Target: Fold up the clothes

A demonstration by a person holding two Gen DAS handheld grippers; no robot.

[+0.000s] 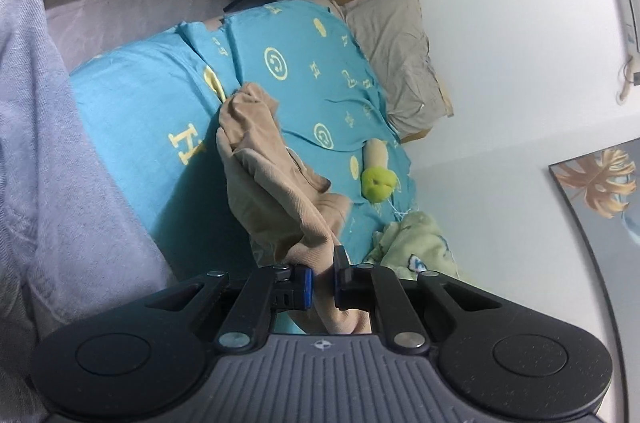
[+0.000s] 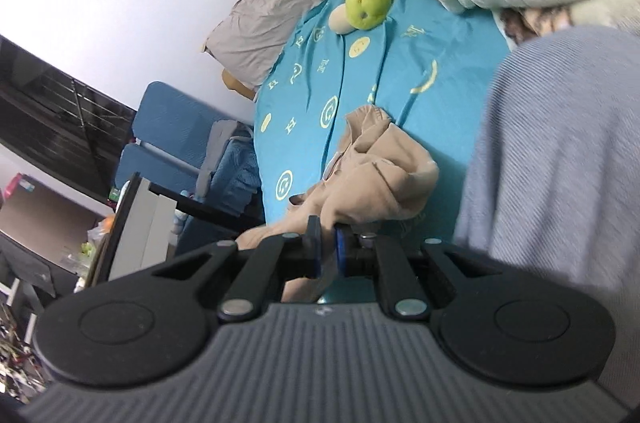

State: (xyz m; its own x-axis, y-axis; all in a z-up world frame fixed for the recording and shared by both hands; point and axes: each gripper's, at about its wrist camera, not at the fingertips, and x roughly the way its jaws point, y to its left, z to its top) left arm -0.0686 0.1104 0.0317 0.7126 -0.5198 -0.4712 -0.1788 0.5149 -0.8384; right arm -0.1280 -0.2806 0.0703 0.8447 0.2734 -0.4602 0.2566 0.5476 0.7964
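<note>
Both grippers, left gripper and right gripper, pinch the tan clothes, bunched up toward 12 o'clock over the blue bed. Folding looks barely started.

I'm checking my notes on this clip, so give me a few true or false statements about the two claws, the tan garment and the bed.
1. The left claw is shut on the tan garment. True.
2. The right claw hangs open, holding nothing. False: it also pinches the tan garment.
3. The bed sheet is blue with yellow smiley faces. True.
4. The tan garment lies neatly folded flat. False: it is bunched and crumpled.
5. A green stuffed toy lies on the sheet near the pillow. True.
</note>
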